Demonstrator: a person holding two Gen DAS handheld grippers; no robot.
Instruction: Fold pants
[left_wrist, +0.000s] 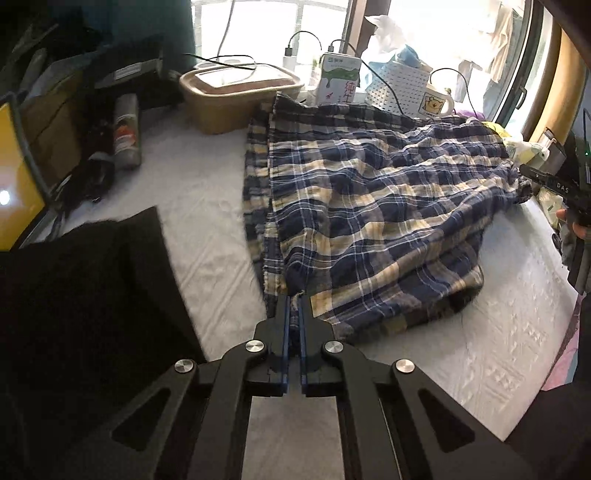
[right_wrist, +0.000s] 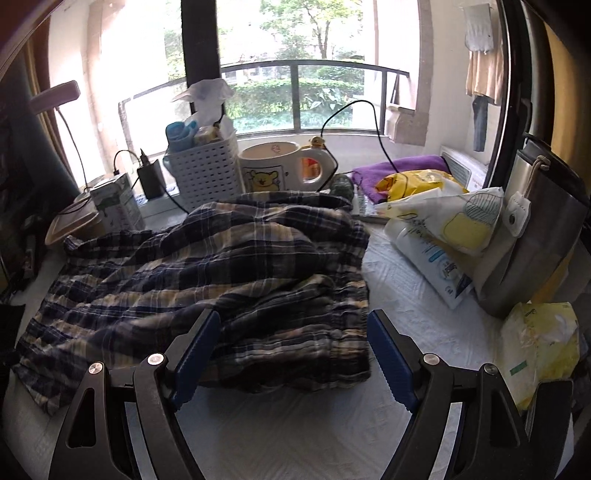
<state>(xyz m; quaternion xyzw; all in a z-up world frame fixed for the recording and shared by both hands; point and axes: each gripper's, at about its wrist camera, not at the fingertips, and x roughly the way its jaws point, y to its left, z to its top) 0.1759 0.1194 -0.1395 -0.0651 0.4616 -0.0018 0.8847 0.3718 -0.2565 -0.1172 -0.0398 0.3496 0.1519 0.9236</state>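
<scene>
The crumpled navy-and-cream plaid cotton pants (left_wrist: 373, 206) are spread on the white-covered bench (left_wrist: 207, 229). Their near edge is clamped in the left tool (left_wrist: 294, 301); the right tool (right_wrist: 291, 332) is held apart, empty, above them.

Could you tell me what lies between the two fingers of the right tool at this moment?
In the right wrist view, the right tool is open, and the near edge of the plaid pants lies in its gap, with the white table cover below.

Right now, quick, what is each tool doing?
Left tool: closed, pinching the edge of the plaid pants.
Right tool: open, holding nothing.
</scene>
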